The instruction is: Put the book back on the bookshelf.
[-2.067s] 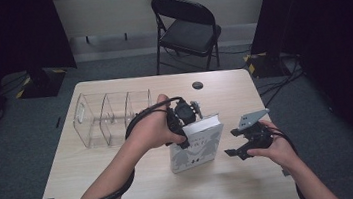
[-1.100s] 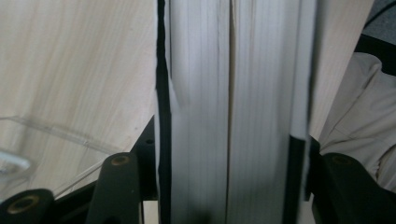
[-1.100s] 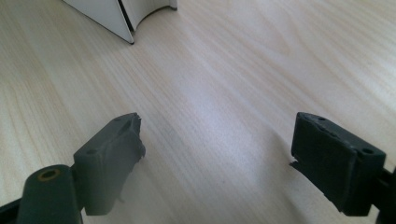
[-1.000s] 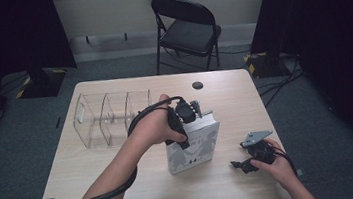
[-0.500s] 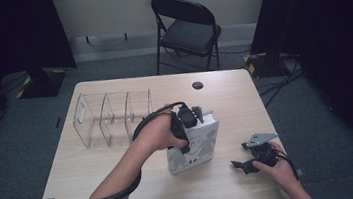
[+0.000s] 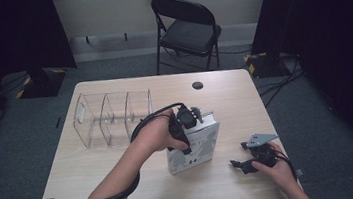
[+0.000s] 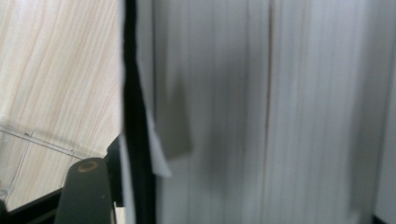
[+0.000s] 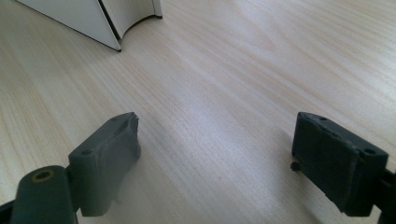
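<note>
Left tool (image 6: 187, 121) sits at the top edge of the book (image 6: 198, 150), which stands upright near the middle of the bench (image 6: 121, 166), just right of the clear plastic divider rack (image 6: 111, 119). Its jaws have just been opening, and the left gripper view looks straight onto the page edges (image 7: 261, 112) with the dark cover edge beside one black jaw; the book lies between the jaws, but whether the pads press on it I cannot tell. Over on the right, the right tool (image 6: 251, 159) rests low on the bench, well apart from the book, its jaws spread wide over bare wood with nothing between them.

Now, handling: this looks like a thick paperback, fairly weighty for its size, stiff across the closed block but floppy if only the cover is caught. The glossy cover could slide under the pads. Best hold, I'd say, is across the full thickness near the spine, so the pages stay shut and it doesn't fan open or topple.
</note>
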Motion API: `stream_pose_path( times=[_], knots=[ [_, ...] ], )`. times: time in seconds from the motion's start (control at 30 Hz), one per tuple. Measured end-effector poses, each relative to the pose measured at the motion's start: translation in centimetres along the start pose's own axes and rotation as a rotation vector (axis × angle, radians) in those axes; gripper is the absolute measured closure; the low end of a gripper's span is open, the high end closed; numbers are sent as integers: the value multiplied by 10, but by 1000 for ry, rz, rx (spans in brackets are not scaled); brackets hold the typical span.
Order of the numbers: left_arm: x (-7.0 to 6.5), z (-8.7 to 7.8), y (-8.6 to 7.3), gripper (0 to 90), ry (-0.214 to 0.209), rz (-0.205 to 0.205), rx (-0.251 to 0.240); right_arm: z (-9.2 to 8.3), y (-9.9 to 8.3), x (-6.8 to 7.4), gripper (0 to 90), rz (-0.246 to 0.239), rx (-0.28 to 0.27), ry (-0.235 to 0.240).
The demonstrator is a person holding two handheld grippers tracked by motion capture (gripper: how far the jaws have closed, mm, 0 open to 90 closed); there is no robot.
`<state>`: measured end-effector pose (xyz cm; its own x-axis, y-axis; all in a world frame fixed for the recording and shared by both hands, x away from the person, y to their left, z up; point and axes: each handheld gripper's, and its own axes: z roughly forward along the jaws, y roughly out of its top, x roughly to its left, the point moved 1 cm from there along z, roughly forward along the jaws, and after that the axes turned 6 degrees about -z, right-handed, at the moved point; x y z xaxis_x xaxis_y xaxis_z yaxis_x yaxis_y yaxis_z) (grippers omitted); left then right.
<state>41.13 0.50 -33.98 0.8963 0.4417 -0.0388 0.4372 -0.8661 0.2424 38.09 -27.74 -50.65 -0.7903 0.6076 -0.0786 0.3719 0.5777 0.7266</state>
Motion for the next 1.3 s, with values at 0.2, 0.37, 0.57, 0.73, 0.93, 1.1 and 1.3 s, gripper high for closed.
stream_pose_path(
  times=[0.2,0.37,0.57,0.73,0.93,1.1,1.3],
  knots=[
    [-3,1,2,376,6,4,36,0,0,1,137,1,-3,-6],
    [-4,0,2,418,42,16,46,0,0,1,137,3,-4,-4],
    [-6,-4,4,474,24,7,59,0,0,1,136,4,-4,-4],
    [-9,-7,4,517,24,-25,67,0,0,1,136,4,-4,-3],
    [-11,-9,2,522,36,-84,67,1,0,0,136,6,-6,-2],
    [-13,-11,1,525,38,-115,75,1,0,0,136,6,-7,-2],
    [-12,-17,-2,526,19,-142,80,1,0,0,136,6,-7,-2]
  ],
)
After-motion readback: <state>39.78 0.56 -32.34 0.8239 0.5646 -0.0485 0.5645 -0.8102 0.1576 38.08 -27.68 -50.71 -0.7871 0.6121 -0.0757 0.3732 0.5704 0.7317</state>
